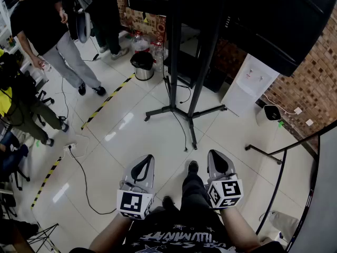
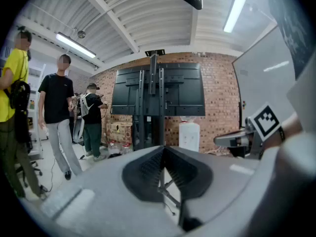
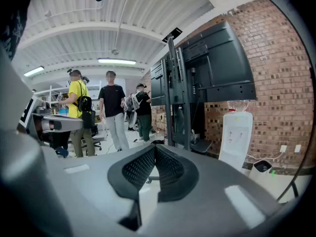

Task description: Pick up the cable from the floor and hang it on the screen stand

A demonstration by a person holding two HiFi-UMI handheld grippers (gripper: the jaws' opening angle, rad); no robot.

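Both the left tongs and the right tongs, grey moulded shells with ribbed black pads, are pinched together on nothing. At their 12 o'clock a thin black cable snakes over glossy white floor tiles between the feet of the black tubular screen stand, whose screen is cut off at the top edge

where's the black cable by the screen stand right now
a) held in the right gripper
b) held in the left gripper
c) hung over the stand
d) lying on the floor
d: the cable lies on the white floor tiles by the foot of the screen stand, while the left gripper and right gripper are both shut with nothing between their jaws.
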